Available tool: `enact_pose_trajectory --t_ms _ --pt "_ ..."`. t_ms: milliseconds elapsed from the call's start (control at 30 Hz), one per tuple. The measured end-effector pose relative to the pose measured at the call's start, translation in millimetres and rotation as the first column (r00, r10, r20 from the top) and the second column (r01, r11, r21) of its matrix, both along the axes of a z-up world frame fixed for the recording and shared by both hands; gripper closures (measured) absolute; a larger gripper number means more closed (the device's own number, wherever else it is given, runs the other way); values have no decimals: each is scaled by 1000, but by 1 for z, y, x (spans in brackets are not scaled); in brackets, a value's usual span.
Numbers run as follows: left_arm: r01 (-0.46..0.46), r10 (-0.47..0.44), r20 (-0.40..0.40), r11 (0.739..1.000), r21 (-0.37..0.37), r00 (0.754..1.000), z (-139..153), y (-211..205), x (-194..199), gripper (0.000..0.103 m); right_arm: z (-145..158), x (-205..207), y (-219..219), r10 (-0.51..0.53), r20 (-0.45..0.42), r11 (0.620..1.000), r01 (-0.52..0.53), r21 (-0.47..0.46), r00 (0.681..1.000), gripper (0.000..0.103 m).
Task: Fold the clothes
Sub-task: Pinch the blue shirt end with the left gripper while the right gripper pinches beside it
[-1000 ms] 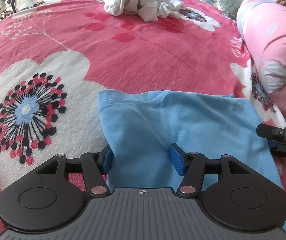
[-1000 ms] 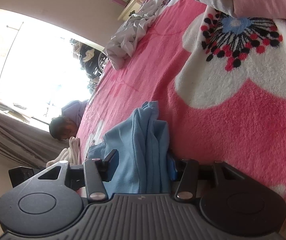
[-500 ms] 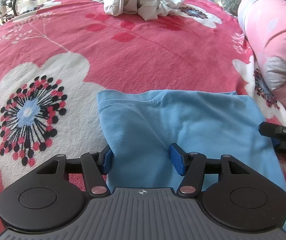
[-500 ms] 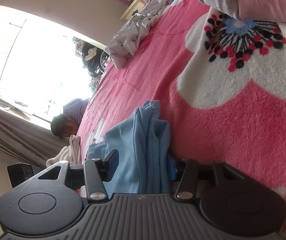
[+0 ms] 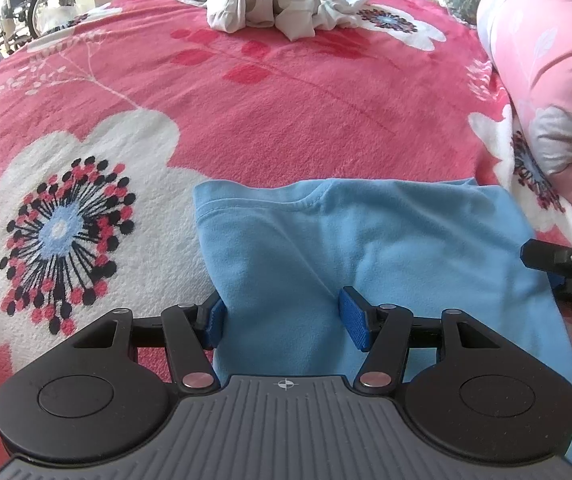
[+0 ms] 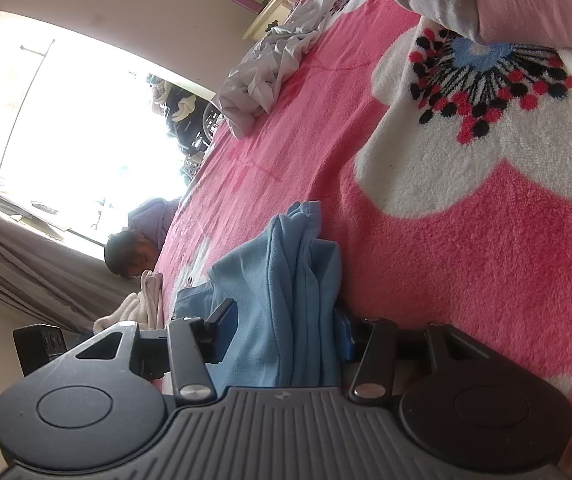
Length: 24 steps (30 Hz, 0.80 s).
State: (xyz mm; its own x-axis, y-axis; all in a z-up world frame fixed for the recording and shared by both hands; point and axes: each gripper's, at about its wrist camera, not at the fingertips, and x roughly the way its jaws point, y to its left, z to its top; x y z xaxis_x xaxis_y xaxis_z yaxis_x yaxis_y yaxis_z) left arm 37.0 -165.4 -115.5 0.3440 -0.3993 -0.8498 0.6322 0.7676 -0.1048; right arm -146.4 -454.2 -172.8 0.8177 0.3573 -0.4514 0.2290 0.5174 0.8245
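A light blue garment (image 5: 366, 256) lies folded flat on the pink flowered blanket (image 5: 286, 112). My left gripper (image 5: 283, 320) is open, its blue pads (image 5: 353, 320) standing either side of the garment's near left part. My right gripper (image 6: 286, 332) is open around the garment's stacked layers (image 6: 294, 300) at its right edge; the cloth sits between the jaws without being pinched. The right gripper also shows at the right edge of the left wrist view (image 5: 566, 268).
A crumpled grey-white garment (image 5: 273, 8) lies at the far end of the bed. A rolled pink quilt (image 5: 546, 72) runs along the right side. A person (image 6: 133, 252) sits beside the bed under a bright window (image 6: 65, 128). A wheelchair (image 5: 33, 0) stands beyond the far left.
The blue garment sits slightly lower and flatter in the left wrist view. Both grippers keep the same opening and have barely shifted.
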Motion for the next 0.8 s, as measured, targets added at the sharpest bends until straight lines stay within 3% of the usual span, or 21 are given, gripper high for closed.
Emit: enact_pose_trajectory --t_ms 300,533,800 --pt "4 -4 4 1000 -12 1000 0 3 0 45 -1 2 0 -1 1 1000 1 2 1000 51" --pt "10 -13 -24 990 -140 1000 -5 24 5 46 -2 9 -5 -3 -14 999 4 38 1000 52" --pt "37 -41 -9 968 -247 999 -14 27 19 46 -5 46 -12 28 -9 998 -27 49 1000 53"
